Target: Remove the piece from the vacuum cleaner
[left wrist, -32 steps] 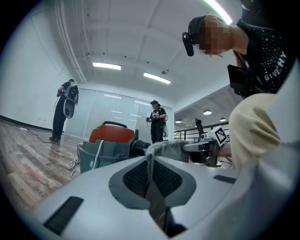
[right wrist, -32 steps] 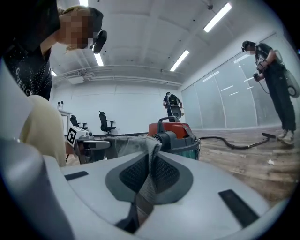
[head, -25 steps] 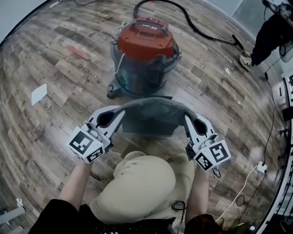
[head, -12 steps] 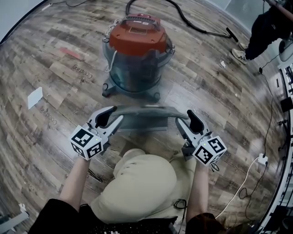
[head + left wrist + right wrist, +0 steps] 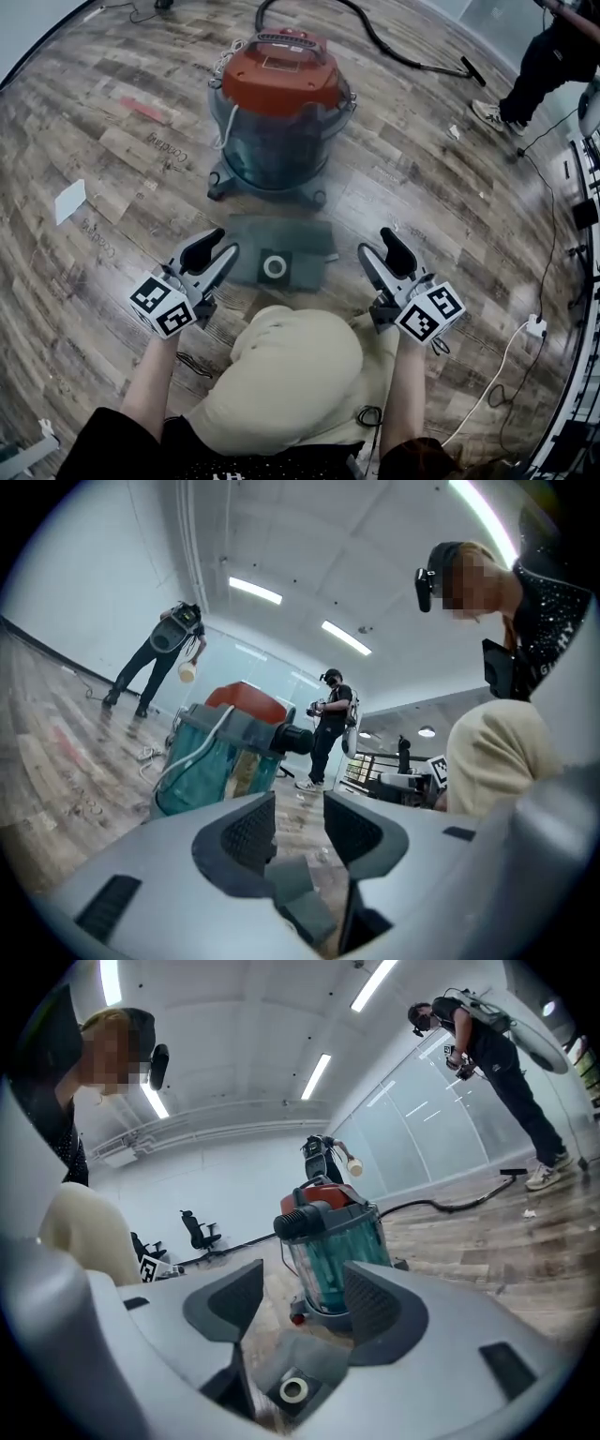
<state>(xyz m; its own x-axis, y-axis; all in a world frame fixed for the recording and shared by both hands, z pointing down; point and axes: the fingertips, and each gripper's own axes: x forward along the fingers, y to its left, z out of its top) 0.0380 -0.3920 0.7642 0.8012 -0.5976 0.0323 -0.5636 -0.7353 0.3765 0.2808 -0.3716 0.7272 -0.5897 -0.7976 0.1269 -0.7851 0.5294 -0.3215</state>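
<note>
The vacuum cleaner (image 5: pixel 281 103), a teal drum with a red lid, stands on the wood floor ahead of me; it also shows as vacuum cleaner (image 5: pixel 220 752) and vacuum cleaner (image 5: pixel 333 1241). The removed piece, a flat grey bag (image 5: pixel 281 246) with a white ring, lies on the floor in front of it, seen low as bag (image 5: pixel 309 1358). My left gripper (image 5: pixel 214 247) sits at the bag's left end and my right gripper (image 5: pixel 380 247) off its right end. Both have just been opening and stand open, their pads pressing on nothing.
A black hose (image 5: pixel 412 58) runs from the vacuum cleaner toward a standing person (image 5: pixel 553 56) at the far right. A white sheet (image 5: pixel 70 199) lies on the floor at left. A white cable and plug (image 5: pixel 532 328) lie at right. My knee (image 5: pixel 291 375) is below the bag.
Both grippers held the grey bag up by its ends; now both have opened and sunk a little, and the bag lies flat on the floor between them.
</note>
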